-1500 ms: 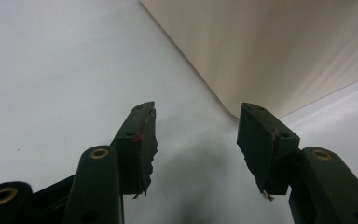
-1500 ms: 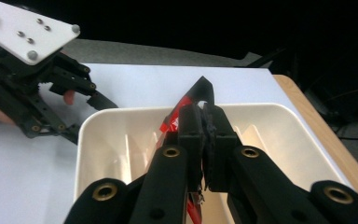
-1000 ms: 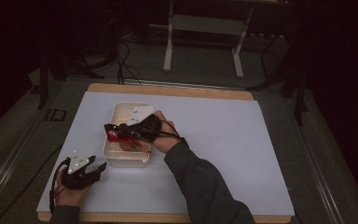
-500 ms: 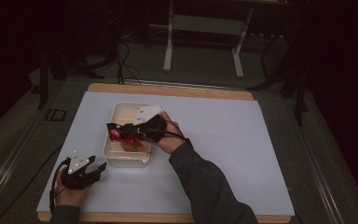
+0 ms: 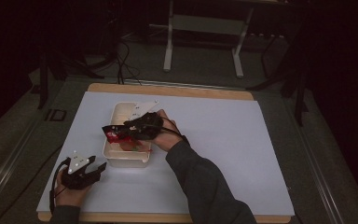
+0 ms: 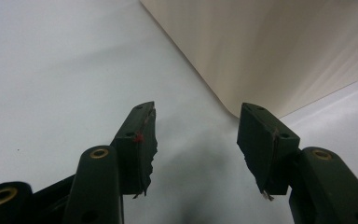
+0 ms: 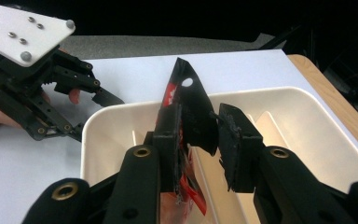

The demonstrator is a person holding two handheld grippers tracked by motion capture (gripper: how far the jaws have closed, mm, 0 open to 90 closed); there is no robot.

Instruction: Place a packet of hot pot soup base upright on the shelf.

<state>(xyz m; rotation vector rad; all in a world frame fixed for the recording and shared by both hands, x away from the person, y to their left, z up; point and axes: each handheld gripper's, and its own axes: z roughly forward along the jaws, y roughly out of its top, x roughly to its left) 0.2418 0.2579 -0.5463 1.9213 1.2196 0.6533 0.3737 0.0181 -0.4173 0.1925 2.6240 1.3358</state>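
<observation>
A pale sheet covers most of the tabletop (image 5: 223,154), leaving a strip of wood bare along its far and near edges, and the room beyond is dark: grey floor, trailing cables, and the white legs of a stand (image 5: 203,42) behind the far edge. The landmark is a white tray (image 5: 117,161) with dividers, left of the tabletop's middle. Over the tray the right gripper (image 7: 200,140) holds its jaws partly apart; they have just been opening, and a black-and-red packet (image 7: 186,100) stands upright between them, lying against the left pad with a gap to the right pad, so no firm pinch shows. The packet's lower end reaches down into the tray, where red and clear wrapping is bunched, but the jaws hide how it rests there. From the high view the same packet (image 5: 116,135) is small and dim, its print unreadable. The left gripper (image 5: 95,170) sits just off the tray's near-left corner, low over the sheet, jaws spread with nothing between them; in its own view the tray's wall (image 6: 270,51) rises close ahead, cut off by the frame. The person's sleeve (image 5: 205,186) crosses the sheet near the tray and leaves the bottom edge.
</observation>
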